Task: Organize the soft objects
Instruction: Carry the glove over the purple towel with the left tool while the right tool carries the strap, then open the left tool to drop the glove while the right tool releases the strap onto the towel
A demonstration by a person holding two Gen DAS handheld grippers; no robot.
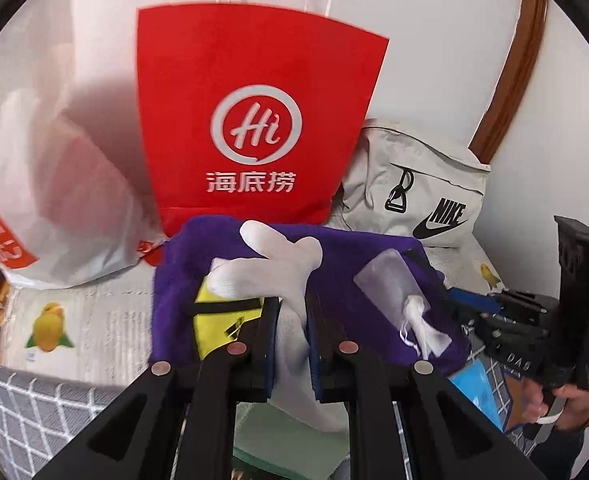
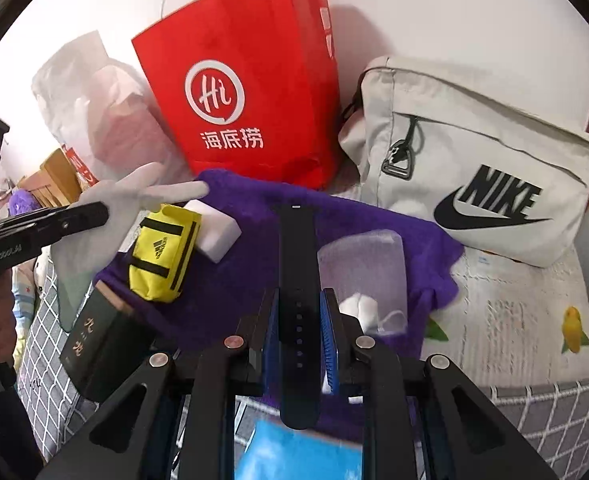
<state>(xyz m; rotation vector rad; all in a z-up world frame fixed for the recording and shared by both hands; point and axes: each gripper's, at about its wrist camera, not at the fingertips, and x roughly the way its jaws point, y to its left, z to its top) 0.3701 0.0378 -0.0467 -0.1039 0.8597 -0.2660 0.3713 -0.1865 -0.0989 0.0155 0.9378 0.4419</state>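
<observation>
left gripper [image 1: 292,332] clamped on a white fabric glove [image 1: 270,268], glove's limp tips splayed toward upper centre of the left view, above a purple fleece cloth [image 1: 358,252]. right gripper [image 2: 299,344] closed on a black perforated rubber strap [image 2: 298,248], long axis running straight out along the fingers toward a red paper carrier bag [image 2: 250,80] at upper centre. probably bound for that bag or the grey nike fabric bag [image 2: 474,152] at right; right gripper nearer the latter. still on the cloth: small yellow zip pouch [image 2: 162,256], white foam block [image 2: 214,232], clear plastic sachet [image 2: 366,264]. strap's near end cut off below the fingers; bag openings hidden, dark box [image 2: 102,344] at lower left hard to identify.
</observation>
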